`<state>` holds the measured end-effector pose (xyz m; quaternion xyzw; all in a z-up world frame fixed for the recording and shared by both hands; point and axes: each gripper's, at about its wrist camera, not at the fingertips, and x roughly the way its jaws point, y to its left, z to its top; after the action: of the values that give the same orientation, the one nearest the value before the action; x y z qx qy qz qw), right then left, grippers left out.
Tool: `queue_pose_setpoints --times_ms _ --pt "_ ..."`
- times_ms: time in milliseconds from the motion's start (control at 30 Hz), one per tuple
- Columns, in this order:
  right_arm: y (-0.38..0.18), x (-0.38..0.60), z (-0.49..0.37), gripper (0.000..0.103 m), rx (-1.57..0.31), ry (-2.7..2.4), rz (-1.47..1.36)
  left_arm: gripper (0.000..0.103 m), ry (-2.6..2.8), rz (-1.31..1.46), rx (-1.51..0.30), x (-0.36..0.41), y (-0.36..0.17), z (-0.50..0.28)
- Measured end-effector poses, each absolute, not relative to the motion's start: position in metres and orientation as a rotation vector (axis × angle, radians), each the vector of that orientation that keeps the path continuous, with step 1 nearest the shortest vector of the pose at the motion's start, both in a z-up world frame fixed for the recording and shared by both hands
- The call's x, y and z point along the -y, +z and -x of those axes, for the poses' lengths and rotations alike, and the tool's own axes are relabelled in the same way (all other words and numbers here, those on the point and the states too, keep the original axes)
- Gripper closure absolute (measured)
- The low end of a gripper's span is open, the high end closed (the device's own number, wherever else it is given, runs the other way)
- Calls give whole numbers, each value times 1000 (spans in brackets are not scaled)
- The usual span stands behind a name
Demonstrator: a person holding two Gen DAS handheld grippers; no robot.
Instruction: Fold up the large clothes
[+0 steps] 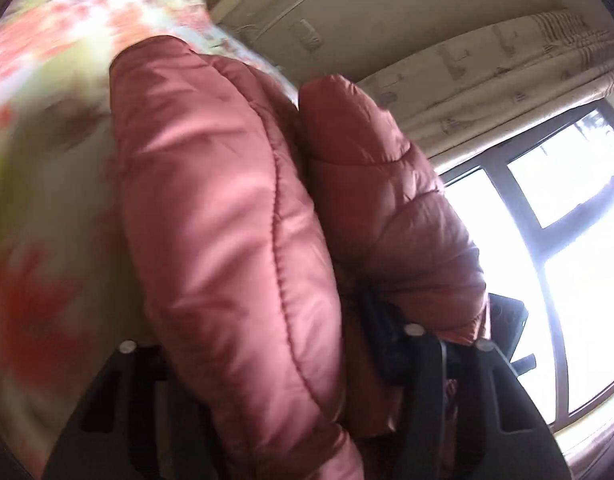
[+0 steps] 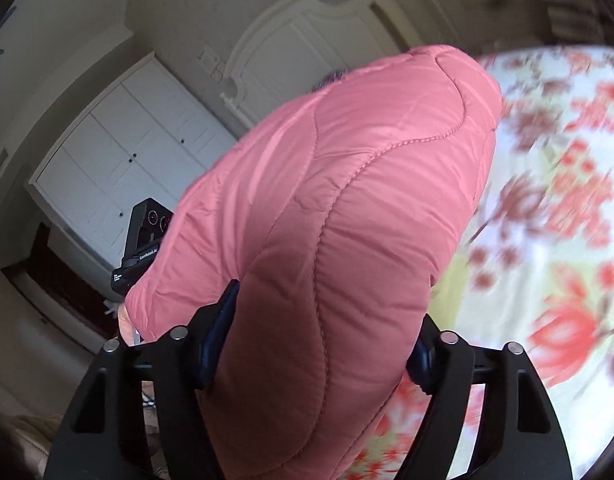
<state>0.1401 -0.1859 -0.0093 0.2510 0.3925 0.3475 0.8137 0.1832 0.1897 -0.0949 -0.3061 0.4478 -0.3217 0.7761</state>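
- My right gripper [image 2: 319, 344] was clamped on a thick fold of the pink quilted jacket [image 2: 347, 200]; both dark pads [image 2: 217, 340] pressed into the padding from either side, so the claw stood fairly wide around the bulk.
- From that camera the jacket rose up and away from the fingers in one puffy mass, its stitched seams curving across it, and it hid most of the middle of the view.
- Right of the jacket lay the floral bedspread [image 2: 555, 220], blurred, in red and pale green.
- Left of it I saw white cupboard doors [image 2: 119, 168], and the other gripper's black camera housing [image 2: 147, 236] peeking out from behind the jacket's edge.
- My left gripper [image 1: 291, 364] also had the jacket [image 1: 227, 220] between its fingers, two padded folds running up from the claw.
- The fabric covered the left gripper's pads almost completely, so I could not tell whether they were pressing on it or merely standing around it.
- Behind the jacket in that view were the bedspread [image 1: 47, 140] on the left, a patterned curtain [image 1: 507, 76] and a bright window [image 1: 567, 240] on the right.
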Motion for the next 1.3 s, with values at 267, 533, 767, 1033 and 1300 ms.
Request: queue_pose_setpoints --times_ms 267,533,767,1033,1300 --pt "34 270 -199 32 -749 561 -501 53 -709 647 -923 -97 -69 -293" --pt "-16 296 -219 12 -859 327 -520 29 -495 638 -983 -94 -113 -299" --pt "58 204 -160 9 -570 247 -127 2 -198 291 -585 -100 -3 -215" --pt "-7 92 -150 8 -629 294 415 2 -231 79 -341 -62 80 -135" --pt "59 169 -66 7 -458 381 175 2 -163 -6 -234 -29 115 -72"
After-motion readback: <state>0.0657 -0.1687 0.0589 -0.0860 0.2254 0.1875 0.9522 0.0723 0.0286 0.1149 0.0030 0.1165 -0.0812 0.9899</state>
